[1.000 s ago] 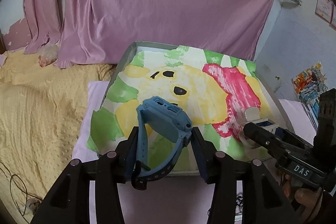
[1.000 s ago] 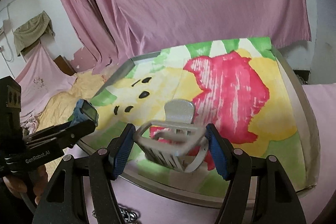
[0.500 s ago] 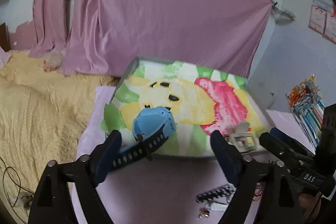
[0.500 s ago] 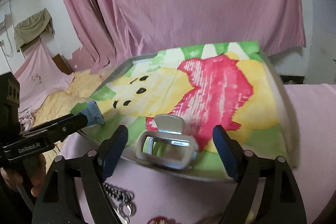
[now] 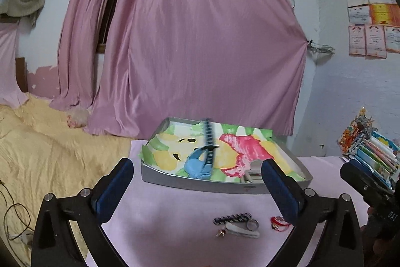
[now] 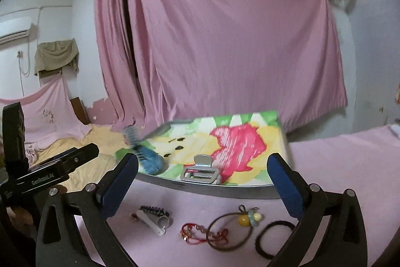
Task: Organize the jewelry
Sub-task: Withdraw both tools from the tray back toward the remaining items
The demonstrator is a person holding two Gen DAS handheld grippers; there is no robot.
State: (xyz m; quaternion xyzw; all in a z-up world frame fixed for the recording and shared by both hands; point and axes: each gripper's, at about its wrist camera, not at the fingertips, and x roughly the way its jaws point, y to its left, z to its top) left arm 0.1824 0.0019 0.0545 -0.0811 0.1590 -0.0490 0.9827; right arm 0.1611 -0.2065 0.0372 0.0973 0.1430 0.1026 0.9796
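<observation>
Left gripper [image 5: 197, 184] hangs over the pink tablecloth [image 5: 175, 217], fingers spread wide, nothing between them. Just beyond it, on the near-left part of the tray [image 5: 200, 185], lies the blue watch [image 5: 197, 165], one strap blurred and sticking up toward the far side. To its right, close to the tray's near rim, sits the silver hair claw [image 6: 200, 170]. On the cloth in front of the tray, from left: a small black comb clip [image 6: 153, 210] with a white clip [image 6: 152, 222] and a ring [image 6: 166, 221] beside it, then a red beaded bracelet [image 6: 197, 234], a hair tie with a yellow charm [image 6: 247, 218], and a plain black hair tie [image 6: 275, 239] at far right. Right gripper [image 6: 202, 188] is likewise spread and empty above them.

Trouble ahead? That cluster by the comb clip is tight, so a pinch there could catch two pieces. The bracelet overlaps the charm tie; lifting one may drag the other. And that raised strap looks unsettled — it may flop onto the claw or over the rim.
</observation>
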